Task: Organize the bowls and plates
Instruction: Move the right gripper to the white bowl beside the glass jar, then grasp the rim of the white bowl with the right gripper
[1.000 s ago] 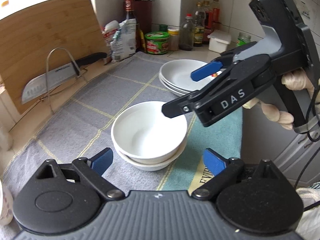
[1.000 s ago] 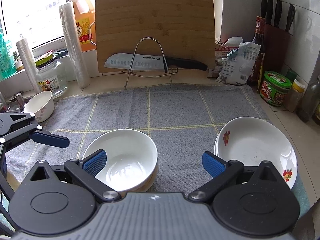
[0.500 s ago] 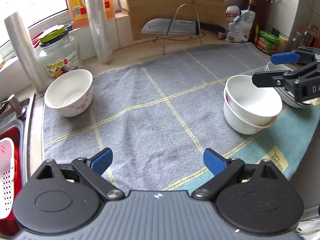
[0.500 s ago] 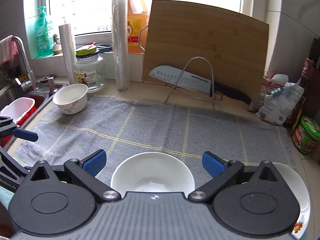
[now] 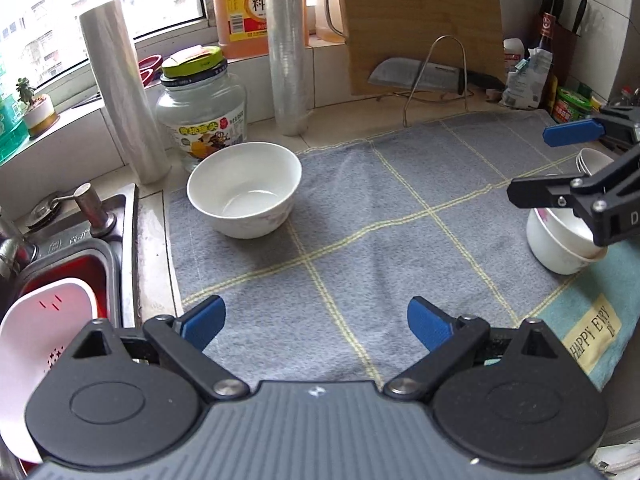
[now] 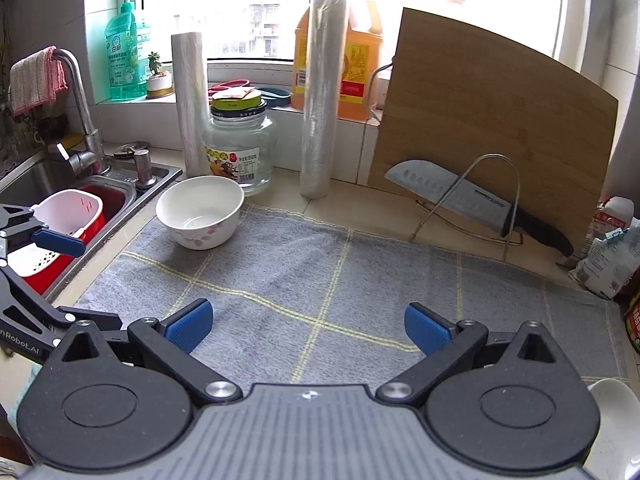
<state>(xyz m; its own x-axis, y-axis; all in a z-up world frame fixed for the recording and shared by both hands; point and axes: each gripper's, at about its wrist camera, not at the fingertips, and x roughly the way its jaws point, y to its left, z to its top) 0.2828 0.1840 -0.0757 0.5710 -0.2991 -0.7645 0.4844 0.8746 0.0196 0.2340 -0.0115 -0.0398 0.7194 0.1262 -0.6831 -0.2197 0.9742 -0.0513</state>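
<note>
Both tools are empty: the left gripper has its blue pads spread wide over bare cloth, and the right gripper is just as wide, with nothing between its pads either. By the look of it, most of the sorting is done. At the right edge of the grey checked towel, two white bowls sit nested as a stack, and just beyond them, partly hidden behind the right gripper's fingers, the rims of the stacked plates show. One piece is left out: a single floral bowl standing upright at the far left corner of the towel, just in front of the glass jar and near the sink, well apart from the stack. It appears empty apart from a sheen at the bottom, possibly water. What remains, I judge, is to fetch that bowl and set it with the others on the right; the left gripper is the nearer one for it. A wide rim and smooth glaze suggest a grip on the wall, held level.
</note>
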